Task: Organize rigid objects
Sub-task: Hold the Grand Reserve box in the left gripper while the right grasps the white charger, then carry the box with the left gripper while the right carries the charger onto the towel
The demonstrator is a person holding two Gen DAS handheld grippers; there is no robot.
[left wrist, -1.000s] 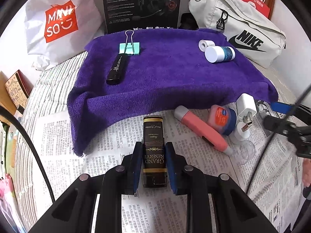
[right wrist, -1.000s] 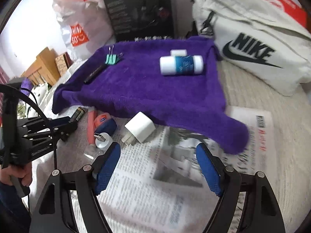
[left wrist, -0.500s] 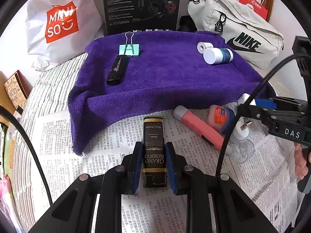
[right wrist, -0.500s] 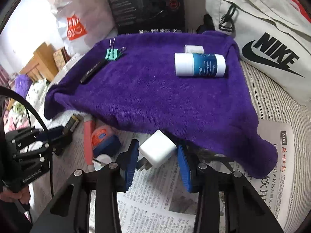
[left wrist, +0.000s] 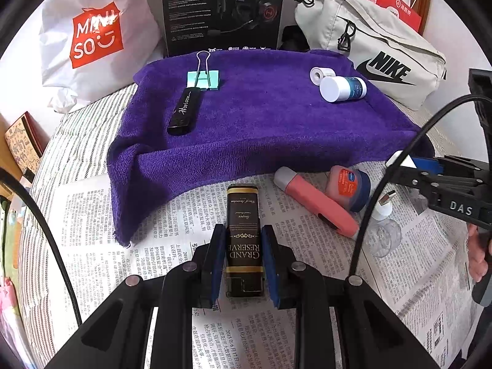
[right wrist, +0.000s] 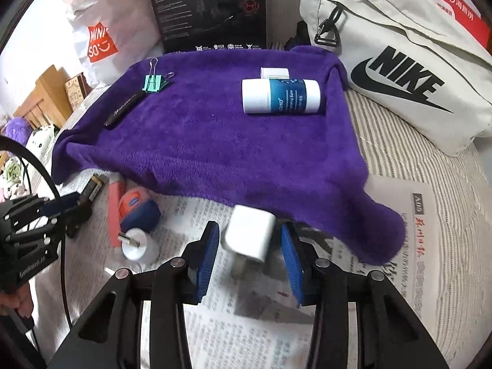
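My left gripper [left wrist: 243,261] is shut on a black and gold "Grand Reserve" box [left wrist: 243,233] lying on newspaper in front of the purple towel [left wrist: 261,123]. My right gripper [right wrist: 250,252] straddles a white charger plug [right wrist: 250,235] on the newspaper; narrow gaps show on both sides, so the jaws are open. On the towel lie a green binder clip [left wrist: 203,78], a black stick [left wrist: 184,112], a white and blue bottle [right wrist: 279,96] and a small white roll [left wrist: 317,74].
A pink tube [left wrist: 316,204], a blue-lidded jar [left wrist: 349,187] and a small clear bottle [left wrist: 382,224] lie on the newspaper to the right. A Miniso bag [left wrist: 92,37], a black box [left wrist: 223,9] and a Nike bag [left wrist: 378,49] stand behind the towel.
My right gripper moved forward to the white plug and narrowed its jaws around it. My left gripper stayed shut on the black box.
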